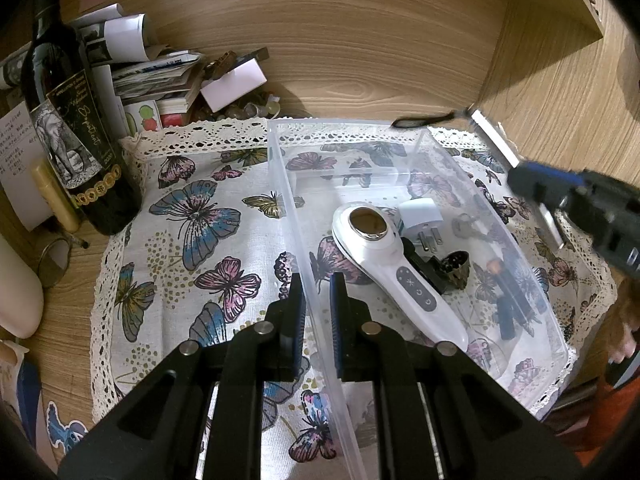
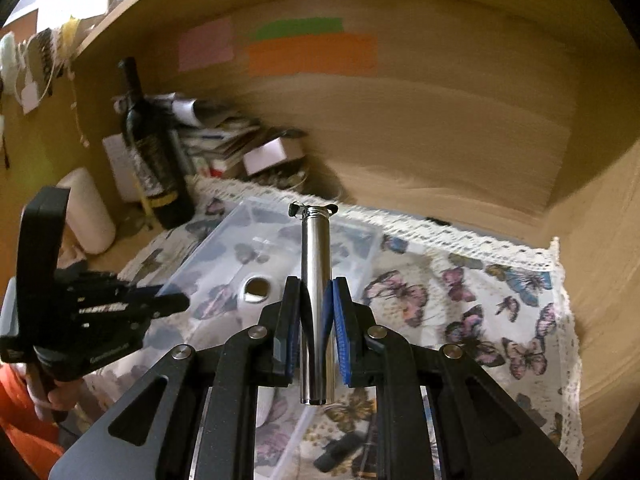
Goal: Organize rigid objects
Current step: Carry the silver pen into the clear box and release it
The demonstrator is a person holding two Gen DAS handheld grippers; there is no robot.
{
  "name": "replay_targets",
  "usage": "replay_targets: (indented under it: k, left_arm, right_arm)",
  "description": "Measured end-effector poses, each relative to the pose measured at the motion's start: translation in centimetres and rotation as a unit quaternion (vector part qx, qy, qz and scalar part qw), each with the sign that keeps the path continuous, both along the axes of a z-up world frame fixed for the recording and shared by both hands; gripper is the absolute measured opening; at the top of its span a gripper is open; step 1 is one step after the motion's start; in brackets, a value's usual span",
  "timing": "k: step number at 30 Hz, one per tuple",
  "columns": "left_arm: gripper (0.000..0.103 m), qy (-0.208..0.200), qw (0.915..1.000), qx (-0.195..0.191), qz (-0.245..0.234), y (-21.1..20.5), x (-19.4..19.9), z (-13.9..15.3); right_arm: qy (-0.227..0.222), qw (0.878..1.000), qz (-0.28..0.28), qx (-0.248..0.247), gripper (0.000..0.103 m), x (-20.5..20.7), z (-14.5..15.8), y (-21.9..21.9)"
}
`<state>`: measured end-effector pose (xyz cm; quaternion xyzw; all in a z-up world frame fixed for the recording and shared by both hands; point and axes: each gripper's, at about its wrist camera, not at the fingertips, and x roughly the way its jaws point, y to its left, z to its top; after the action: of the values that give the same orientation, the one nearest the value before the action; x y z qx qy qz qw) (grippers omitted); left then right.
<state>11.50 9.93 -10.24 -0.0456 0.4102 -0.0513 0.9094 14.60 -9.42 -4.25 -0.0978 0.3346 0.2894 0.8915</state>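
- Left wrist view, 9 to 10 o'clock: dark wine bottle (image 1: 76,132) upright on the wooden table (image 1: 360,60), paper stack (image 1: 156,76) just behind it.
- Centre: butterfly cloth (image 1: 192,220) under clear plastic bin (image 1: 500,208).
- 6 o'clock: left gripper (image 1: 318,292) clenched on the bin's near wall, one finger inside, one outside.
- In the bin: white handheld device (image 1: 396,276), white plug adapter (image 1: 420,216) touching its head, dark items at 3 o'clock, blurred.
- 3 o'clock: right gripper (image 1: 532,188), blurred, holding metal cylinder (image 1: 494,138) above the bin's far right corner.
- Right wrist view, centre: right gripper fingers (image 2: 340,312) grasping the cylinder mid-length, upright; bin at 10 o'clock below.
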Motion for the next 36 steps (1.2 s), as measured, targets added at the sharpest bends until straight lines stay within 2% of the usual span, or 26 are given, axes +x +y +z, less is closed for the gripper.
replay_targets:
  k: [9,20,32,36]
  left_arm:
    - [0.01,-0.001,1.0,0.0,-0.001,-0.1,0.0,0.0]
    - [0.01,-0.001,1.0,0.001,-0.001,-0.1,0.0,0.0]
    - [0.01,-0.001,1.0,0.0,-0.001,-0.1,0.0,-0.1]
    - [0.01,-0.001,1.0,0.002,-0.001,-0.2,0.0,-0.1]
  right_arm:
    - [0.047,0.997,0.03,-0.06,0.014,0.7,-3.4,2.5]
    - [0.077,0.991,0.043,-0.099,0.014,1.5,-5.3,3.7]
    - [0.068,0.993,0.048,-0.086,0.016,0.8,-4.4,3.8]
    - [0.055,0.995,0.034,-0.074,0.026,0.6,-2.9,2.8]
